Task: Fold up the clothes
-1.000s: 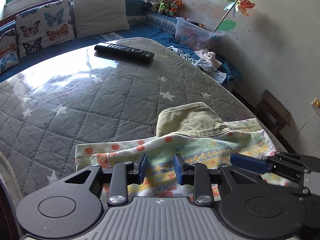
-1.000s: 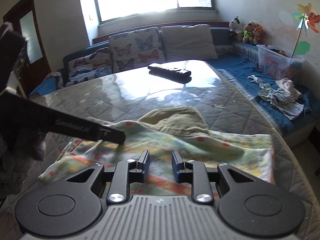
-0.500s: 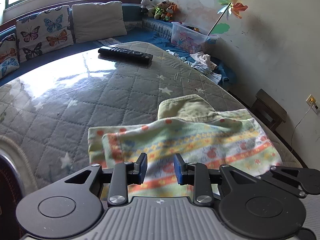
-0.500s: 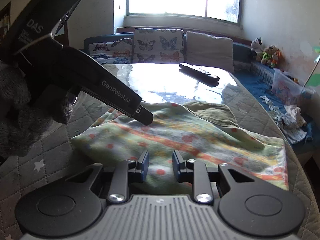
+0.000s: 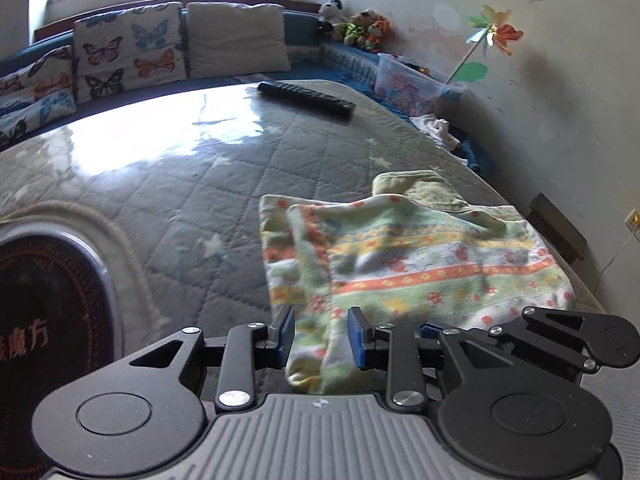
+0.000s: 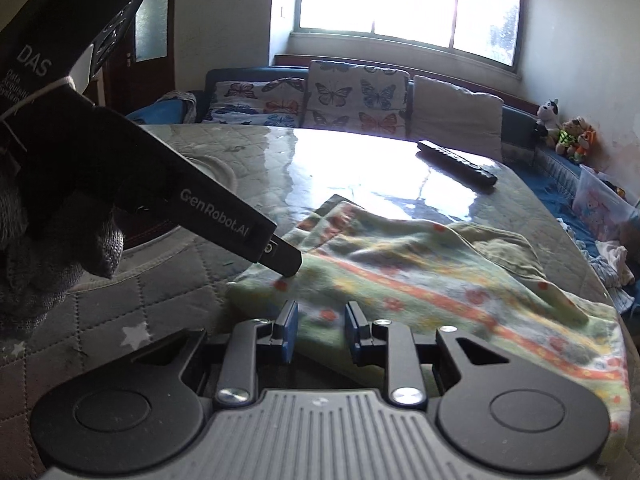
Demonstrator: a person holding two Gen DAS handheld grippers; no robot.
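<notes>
A floral green, orange and white garment (image 5: 404, 268) lies folded over on the quilted grey table cover, with an olive green piece (image 5: 416, 190) under its far edge. My left gripper (image 5: 320, 340) is open, its blue pads either side of the garment's near left corner. My right gripper (image 6: 318, 330) is open at the garment's near edge (image 6: 400, 280). The left gripper's body (image 6: 224, 220) shows in the right wrist view with its tip on the cloth. The right gripper shows at the lower right of the left wrist view (image 5: 560, 340).
A black remote (image 5: 306, 99) lies at the table's far side. Butterfly cushions (image 5: 128, 52) line the bench behind. A clear plastic box (image 5: 412, 84) and loose clothes (image 5: 436, 128) sit on the right bench. A dark round inset (image 5: 44, 316) is at the table's left.
Both grippers have pulled back toward the garment's near edge and the view has swung left. The garment's left side now lies folded over in a narrower stack.
</notes>
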